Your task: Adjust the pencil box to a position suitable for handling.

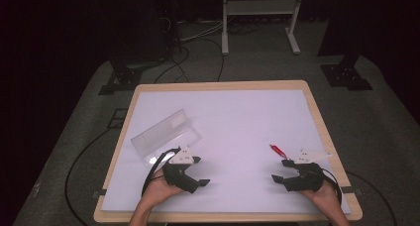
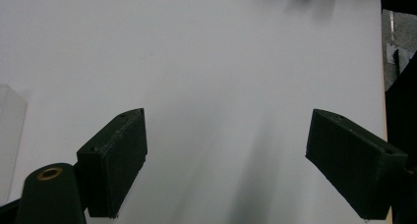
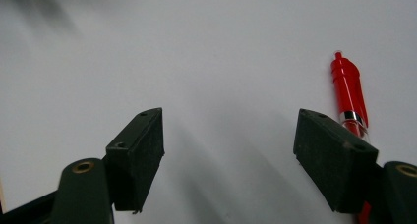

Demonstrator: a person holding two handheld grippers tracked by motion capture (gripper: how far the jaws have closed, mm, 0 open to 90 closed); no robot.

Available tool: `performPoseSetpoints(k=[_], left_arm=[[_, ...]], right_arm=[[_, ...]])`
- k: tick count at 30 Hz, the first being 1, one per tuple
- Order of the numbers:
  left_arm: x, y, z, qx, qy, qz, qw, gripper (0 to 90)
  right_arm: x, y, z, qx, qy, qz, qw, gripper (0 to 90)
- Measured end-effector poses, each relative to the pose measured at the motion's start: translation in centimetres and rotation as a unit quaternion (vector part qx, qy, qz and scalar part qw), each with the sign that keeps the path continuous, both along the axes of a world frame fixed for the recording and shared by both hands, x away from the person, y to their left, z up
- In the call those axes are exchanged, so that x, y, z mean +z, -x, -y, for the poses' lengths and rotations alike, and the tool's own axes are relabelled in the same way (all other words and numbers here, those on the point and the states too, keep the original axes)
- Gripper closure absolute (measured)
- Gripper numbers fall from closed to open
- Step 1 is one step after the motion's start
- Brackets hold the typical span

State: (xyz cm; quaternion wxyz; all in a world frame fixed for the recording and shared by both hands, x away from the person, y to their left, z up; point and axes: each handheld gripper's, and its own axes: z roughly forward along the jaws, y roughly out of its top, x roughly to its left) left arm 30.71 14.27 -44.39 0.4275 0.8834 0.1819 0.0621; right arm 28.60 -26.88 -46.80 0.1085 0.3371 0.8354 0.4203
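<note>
One person works at the table (image 1: pixel 218 85), a white sheet framed by a wooden rim, with two hand-held grippers near its near edge. The left gripper (image 1: pixel 197 172) sits at the near left, its two black jaws spread wide with nothing between them; its own view shows bare white surface in the gap. The right gripper (image 1: pixel 281 171) sits at the near right, jaws likewise wide apart and empty. One red pen (image 1: pixel 277 150) lies flat on the table just beyond the right gripper, on its far side; in the right gripper view the pen (image 3: pixel 349 94) runs alongside the right-hand jaw, outside the gap, partly hidden behind it. One clear plastic case (image 1: pixel 166 134) lies on the left half of the table, just beyond the left gripper.
</note>
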Motion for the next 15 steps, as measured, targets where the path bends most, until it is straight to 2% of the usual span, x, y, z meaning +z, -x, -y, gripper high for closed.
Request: performPoseSetpoints(k=[4,15], left_arm=[[0.2,0.0,0.0,0.002,-0.008,0.005,1.0000,15.1],[0.6,-0.3,-1.2,0.020,-0.004,0.019,0.9996,15.1]], right_arm=[[-0.1,-0.1,0.2,-0.002,-0.003,-0.002,1.0000,26.3],[0.1,-0.1,-0.1,-0.003,0.002,0.002,1.0000,26.3]])
